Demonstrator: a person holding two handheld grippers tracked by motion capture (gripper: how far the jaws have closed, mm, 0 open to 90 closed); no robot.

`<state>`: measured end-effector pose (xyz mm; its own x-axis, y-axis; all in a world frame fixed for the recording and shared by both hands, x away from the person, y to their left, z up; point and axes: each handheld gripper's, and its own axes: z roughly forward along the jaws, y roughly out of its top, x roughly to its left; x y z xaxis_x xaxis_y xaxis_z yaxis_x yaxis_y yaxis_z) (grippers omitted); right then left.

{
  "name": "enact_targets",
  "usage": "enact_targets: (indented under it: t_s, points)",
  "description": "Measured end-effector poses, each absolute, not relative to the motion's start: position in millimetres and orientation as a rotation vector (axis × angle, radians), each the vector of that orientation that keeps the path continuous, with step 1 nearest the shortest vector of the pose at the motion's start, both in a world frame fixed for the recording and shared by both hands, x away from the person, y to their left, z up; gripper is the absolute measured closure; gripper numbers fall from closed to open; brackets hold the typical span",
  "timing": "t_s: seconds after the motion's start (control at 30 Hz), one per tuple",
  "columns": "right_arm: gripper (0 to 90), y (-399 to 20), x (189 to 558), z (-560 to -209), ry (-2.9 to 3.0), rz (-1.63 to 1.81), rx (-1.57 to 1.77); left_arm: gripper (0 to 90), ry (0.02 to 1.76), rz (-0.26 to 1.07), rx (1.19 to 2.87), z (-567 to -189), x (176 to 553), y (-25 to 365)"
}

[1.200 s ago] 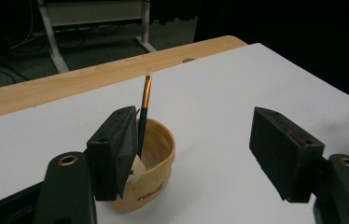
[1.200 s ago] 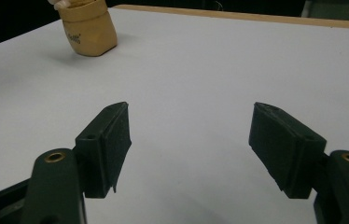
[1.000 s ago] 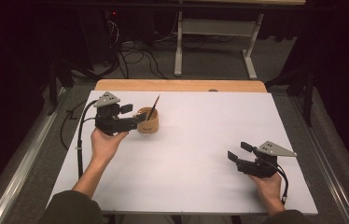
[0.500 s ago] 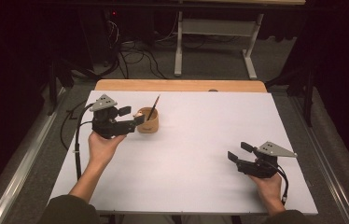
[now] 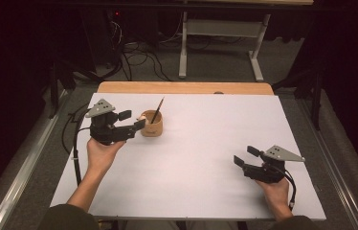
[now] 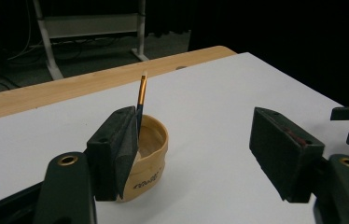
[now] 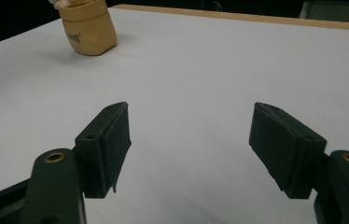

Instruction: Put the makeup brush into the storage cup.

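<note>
At the far left of the white table (image 5: 206,143), hovering the left gripper (image 5: 133,120) just beside the tan cup (image 5: 151,127), with the paintbrush (image 5: 157,109) leaning inside it and sticking up over the rim. Holding the jaws wide apart and clamping nothing. Going by the left gripper view, placing one jaw right in front of the cup's wall and the other well off to the side over bare table; touching the cup or stopping just short, impossible to tell. Near the front right corner, resting the right gripper (image 5: 244,154) low on the table, jaws spread wide as well, gripping nothing, well apart from the cup. Judging the work as barely begun: apparently lining up for a grasp on the cup or on the brush, not yet closing on either. Leaving nearly everything to do: centring the jaws on the chosen thing, closing on it, then moving it.
</note>
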<state>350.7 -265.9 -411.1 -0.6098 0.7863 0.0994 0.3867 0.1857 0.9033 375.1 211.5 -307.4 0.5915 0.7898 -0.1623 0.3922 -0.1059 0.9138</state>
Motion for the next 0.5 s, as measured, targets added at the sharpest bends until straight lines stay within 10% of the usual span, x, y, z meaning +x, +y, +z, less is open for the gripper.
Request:
enact_targets:
  t_s: [0.5]
  points:
    - [31.1, -266.4, 349.1, -410.2, 2.077, 1.406, 1.092, 32.6, 0.985, 0.453, 1.696, -309.8, 369.3, 219.1]
